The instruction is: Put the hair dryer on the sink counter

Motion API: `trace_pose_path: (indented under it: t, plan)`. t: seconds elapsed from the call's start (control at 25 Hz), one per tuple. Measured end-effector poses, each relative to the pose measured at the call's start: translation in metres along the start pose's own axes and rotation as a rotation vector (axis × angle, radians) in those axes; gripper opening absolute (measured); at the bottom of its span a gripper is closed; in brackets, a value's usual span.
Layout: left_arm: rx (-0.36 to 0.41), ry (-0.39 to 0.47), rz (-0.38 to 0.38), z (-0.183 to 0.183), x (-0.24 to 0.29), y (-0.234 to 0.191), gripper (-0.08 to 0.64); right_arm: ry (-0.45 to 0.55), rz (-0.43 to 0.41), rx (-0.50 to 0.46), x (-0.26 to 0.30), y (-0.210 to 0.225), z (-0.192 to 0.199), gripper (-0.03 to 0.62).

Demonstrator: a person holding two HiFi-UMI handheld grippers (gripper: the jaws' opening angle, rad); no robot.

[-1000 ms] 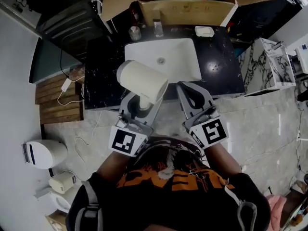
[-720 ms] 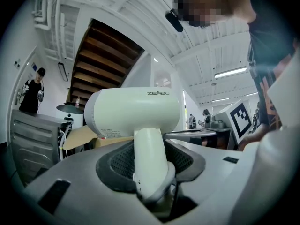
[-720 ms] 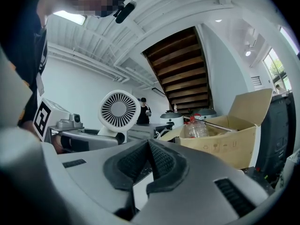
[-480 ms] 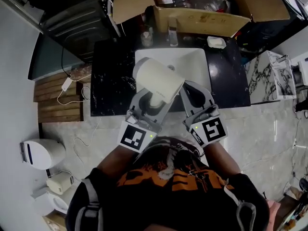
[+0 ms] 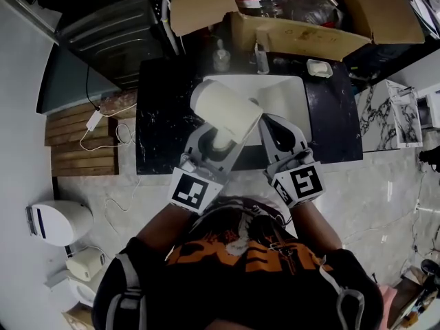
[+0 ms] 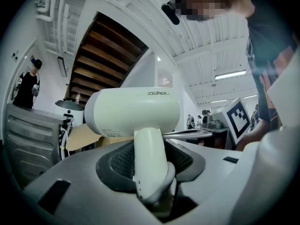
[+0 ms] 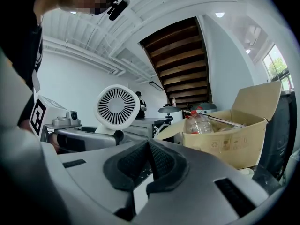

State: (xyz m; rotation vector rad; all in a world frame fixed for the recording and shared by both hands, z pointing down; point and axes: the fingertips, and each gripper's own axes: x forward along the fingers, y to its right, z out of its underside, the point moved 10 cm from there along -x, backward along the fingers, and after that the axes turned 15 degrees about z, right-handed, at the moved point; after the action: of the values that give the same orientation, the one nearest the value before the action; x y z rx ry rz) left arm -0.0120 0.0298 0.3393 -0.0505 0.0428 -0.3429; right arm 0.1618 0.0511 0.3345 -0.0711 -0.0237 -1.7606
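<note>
The left gripper (image 5: 218,143) has its fingers clamped on the handle of the white hair dryer (image 5: 227,108). The handle runs back between the pads, and the barrel sits just past the fingertips. The barrel's long axis lies crosswise to the fingers. Its grilled rear end faces the right gripper (image 7: 147,161) and its mouth points off to the far side of the left fingers.

The right gripper's fingers are closed together with nothing between them, and it hangs just beside the left one, apart from the dryer.

The dryer is in the air, not yet set down. It hangs over the near rim of the white sink basin (image 5: 285,98), which lies below and ahead of both sets of fingers. The black marble worktop (image 5: 161,115) frames the basin. Its widest bare stretch is below and to the outer side of the left fingers, and a narrower strip lies beyond the right fingers. A cardboard box (image 5: 302,36) stands farther ahead, past the basin.

The holding hand looks the nearer to that wide stretch. The next move probably calls for carrying the dryer outward and down, so the barrel lands flat on the marble rather than over the bowl.
</note>
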Motion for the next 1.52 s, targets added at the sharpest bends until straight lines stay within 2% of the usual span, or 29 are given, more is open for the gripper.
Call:
trace_pose_path:
  t: [0.32,0.64,1.12,1.28,1.52]
  plan:
    - [-0.008,-0.018,-0.018,0.007,-0.019,-0.044,0.196,-0.008,0.006,0.013,0.038,-0.023,0.009,0.014]
    - [0.011,-0.061,-0.072,0.018,-0.043,-0.083,0.196,-0.006,-0.052,0.012,0.078,-0.048,0.017,0.014]
    - [0.002,-0.074,-0.223,0.026,-0.093,-0.131,0.196,0.003,-0.175,0.048,0.132,-0.083,0.022,0.014]
    - [-0.001,-0.084,-0.207,0.028,-0.11,-0.151,0.196,-0.001,-0.196,0.048,0.146,-0.095,0.026,0.014]
    - [-0.064,-0.111,-0.209,0.033,-0.126,-0.181,0.196,-0.035,-0.223,0.041,0.169,-0.111,0.037,0.014]
